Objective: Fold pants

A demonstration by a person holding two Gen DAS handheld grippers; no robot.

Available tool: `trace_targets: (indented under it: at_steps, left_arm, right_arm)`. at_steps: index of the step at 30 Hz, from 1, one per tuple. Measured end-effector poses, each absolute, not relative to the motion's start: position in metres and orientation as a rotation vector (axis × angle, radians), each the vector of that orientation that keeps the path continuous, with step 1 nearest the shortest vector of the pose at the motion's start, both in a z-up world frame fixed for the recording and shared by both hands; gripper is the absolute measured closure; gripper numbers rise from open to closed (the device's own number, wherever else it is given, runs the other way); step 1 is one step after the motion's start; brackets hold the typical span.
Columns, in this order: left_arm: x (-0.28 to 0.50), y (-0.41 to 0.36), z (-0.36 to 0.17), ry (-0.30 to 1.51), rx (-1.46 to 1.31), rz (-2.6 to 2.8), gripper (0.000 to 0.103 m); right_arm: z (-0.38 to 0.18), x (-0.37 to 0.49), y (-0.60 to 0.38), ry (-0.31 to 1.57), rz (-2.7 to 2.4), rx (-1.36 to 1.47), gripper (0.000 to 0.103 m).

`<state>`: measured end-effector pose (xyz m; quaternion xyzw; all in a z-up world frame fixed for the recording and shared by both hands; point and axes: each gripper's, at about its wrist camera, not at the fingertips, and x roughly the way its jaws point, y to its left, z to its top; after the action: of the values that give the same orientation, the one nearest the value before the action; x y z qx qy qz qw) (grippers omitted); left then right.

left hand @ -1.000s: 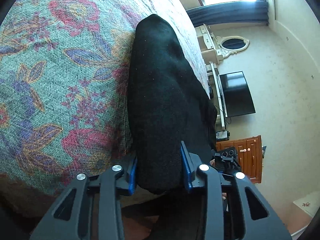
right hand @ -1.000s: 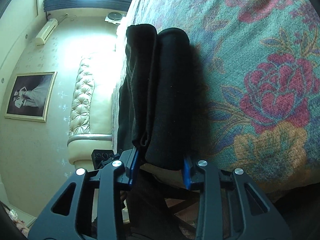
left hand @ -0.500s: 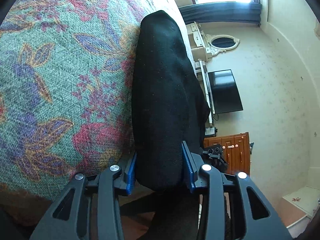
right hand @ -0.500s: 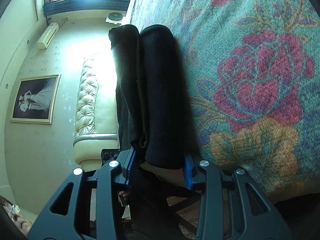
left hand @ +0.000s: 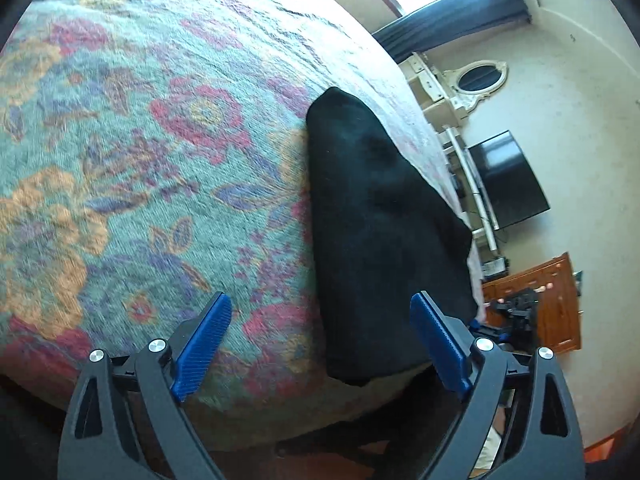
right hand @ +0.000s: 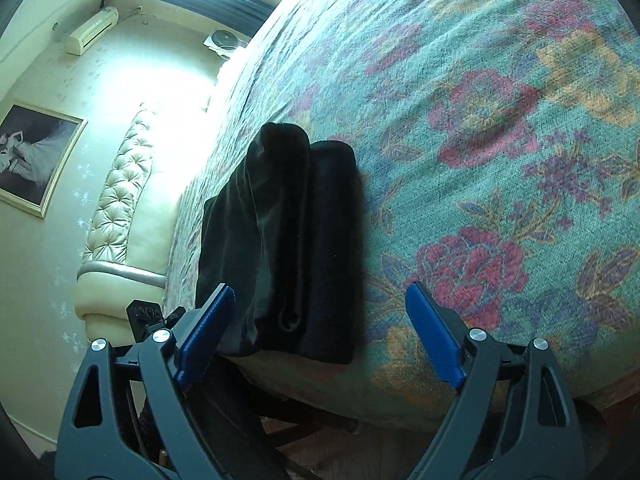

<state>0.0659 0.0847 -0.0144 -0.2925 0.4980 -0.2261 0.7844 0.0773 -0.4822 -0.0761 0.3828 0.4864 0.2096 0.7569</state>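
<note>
L (left hand: 320,336) + R hand-held gripper (right hand: 320,332) just opened, off pants (left hand: 380,232) | folded, long axis runs away along bedspread (left hand: 140,160) edge

You're in a bedroom at home, pretty obvious really. You've got a big bed (left hand: 160,160) with a floral woven cover, a cream tufted headboard (right hand: 120,200), and a framed picture (right hand: 32,160) on the wall. There's a flat TV (left hand: 508,180), an oval mirror (left hand: 480,78), a wooden cabinet (left hand: 556,300), a curtained window (left hand: 460,4) and a wall air conditioner (right hand: 92,34).
</note>
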Motion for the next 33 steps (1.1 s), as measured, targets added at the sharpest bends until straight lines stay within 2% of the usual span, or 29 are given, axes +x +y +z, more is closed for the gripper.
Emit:
trace_targets:
  at_steps: [6,11,16,26,33]
  left_arm:
    - [0.093,0.07,-0.02,1.069,-0.533,-0.476,0.013]
    - [0.117,0.053,-0.027,1.086,-0.492,-0.498,0.007]
    - [0.133,0.051,-0.03,1.075,-0.507,-0.549,0.007]
    - [0.124,0.037,-0.03,1.021,-0.373,-0.555,0.007]
    - [0.138,0.032,-0.027,1.084,-0.365,-0.536,0.007]
  right_arm:
    - [-0.087,0.094,-0.471,1.056,0.437,0.857,0.012]
    - [-0.094,0.104,-0.461,1.071,0.442,0.834,0.011]
    - [-0.096,0.108,-0.458,1.065,0.441,0.856,0.011]
    - [-0.102,0.107,-0.464,1.062,0.456,0.857,0.011]
    - [-0.102,0.126,-0.456,1.058,0.529,0.88,0.01]
